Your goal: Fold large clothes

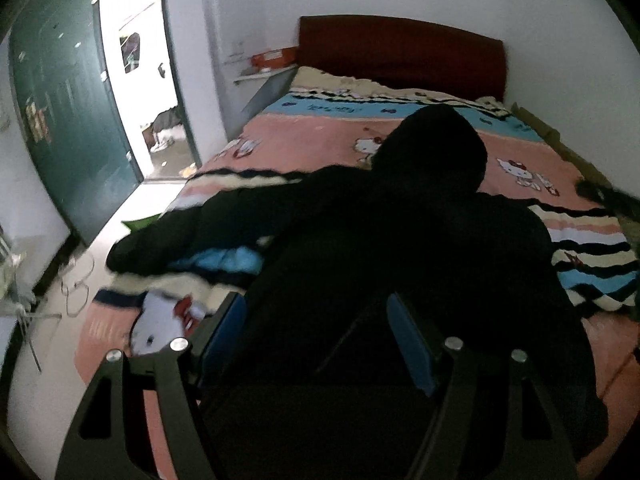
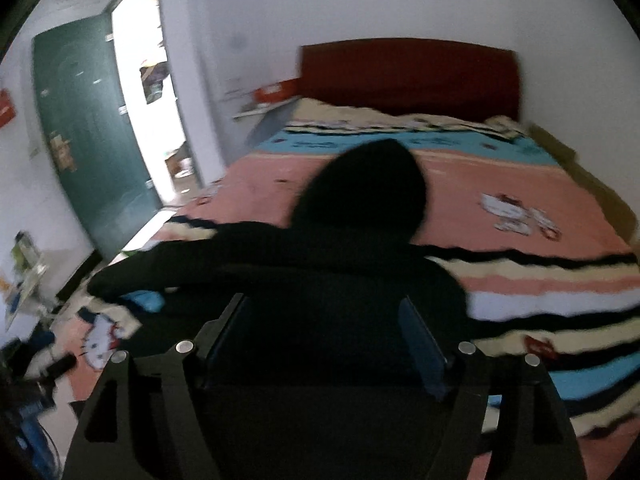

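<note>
Item: black hooded garment [image 1: 400, 240], one, lying flat on the bed [image 1: 304, 140] at centre, hood toward 12 o'clock. One sleeve stretches out toward 9 o'clock; the 3 o'clock sleeve appears already folded in, so folding is judged partly done.
Left tool [image 1: 320, 328]: one, jaws wide, nothing held, above the hem.
Right tool [image 2: 326, 332]: one, jaws wide, nothing held.
Patterned blanket [image 2: 540, 280]: one.
</note>
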Available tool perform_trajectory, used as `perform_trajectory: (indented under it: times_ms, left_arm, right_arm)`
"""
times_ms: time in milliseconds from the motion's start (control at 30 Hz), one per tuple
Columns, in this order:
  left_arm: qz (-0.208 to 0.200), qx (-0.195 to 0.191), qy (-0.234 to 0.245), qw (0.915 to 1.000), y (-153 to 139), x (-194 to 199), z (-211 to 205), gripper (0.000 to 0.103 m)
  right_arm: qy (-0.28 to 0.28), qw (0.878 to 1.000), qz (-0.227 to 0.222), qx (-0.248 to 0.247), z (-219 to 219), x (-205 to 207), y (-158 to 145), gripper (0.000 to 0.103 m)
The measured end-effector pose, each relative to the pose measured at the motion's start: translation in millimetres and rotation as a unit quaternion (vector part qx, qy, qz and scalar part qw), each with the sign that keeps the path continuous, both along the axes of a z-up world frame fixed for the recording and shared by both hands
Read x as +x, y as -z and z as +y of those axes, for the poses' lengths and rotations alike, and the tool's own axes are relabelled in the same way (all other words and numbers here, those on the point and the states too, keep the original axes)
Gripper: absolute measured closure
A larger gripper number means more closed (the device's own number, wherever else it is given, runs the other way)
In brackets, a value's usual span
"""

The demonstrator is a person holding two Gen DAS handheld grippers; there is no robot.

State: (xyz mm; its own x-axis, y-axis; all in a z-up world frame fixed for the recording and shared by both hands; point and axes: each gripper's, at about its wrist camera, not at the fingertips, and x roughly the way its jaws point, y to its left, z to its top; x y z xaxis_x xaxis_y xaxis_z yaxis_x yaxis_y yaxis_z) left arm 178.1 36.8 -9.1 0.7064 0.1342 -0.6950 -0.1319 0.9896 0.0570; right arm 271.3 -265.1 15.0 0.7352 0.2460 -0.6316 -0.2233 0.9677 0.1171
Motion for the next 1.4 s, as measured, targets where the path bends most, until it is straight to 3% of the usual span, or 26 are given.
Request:
perform_trajectory:
  times_ms: [133,367,600,833,967,1133,1267,1400]
  left_arm:
    - [0.003,0.010,0.010,0.9999,1,55,-27,0.031]
    - [0.008,0.019,0.021,0.9996,23,155,-61,0.031]
    - [0.032,0.027,0.016,0.9990,80,226,-74,0.031]
    - [0.074,0.033,0.007,0.9967,141,244,-68,0.031]
    - [0.099,0.016,0.010,0.9949,168,250,-65,0.029]
    - [0.101,0.010,0.005,0.9948,182,247,-64,0.019]
    - [0.117,-0.005,0.000,0.9931,188,247,-59,0.017]
    - [0.130,0.022,-0.001,0.9913,184,244,-68,0.017]
  right_arm:
    - [0.044,0.999,0.023,0.003,-46,17,23,0.027]
    - [0.078,0.996,0.043,-0.014,-70,70,68,0.027]
    - [0.080,0.995,0.052,-0.016,-63,118,110,0.027]
    - [0.060,0.994,0.084,-0.030,-48,145,163,0.027]
    - [0.051,0.992,0.107,-0.030,-45,154,187,0.022]
    - [0.044,0.992,0.117,-0.030,-39,158,208,0.018]
    - [0.046,0.991,0.120,-0.042,-35,159,216,0.018]
    - [0.042,0.990,0.126,-0.055,-35,161,215,0.018]
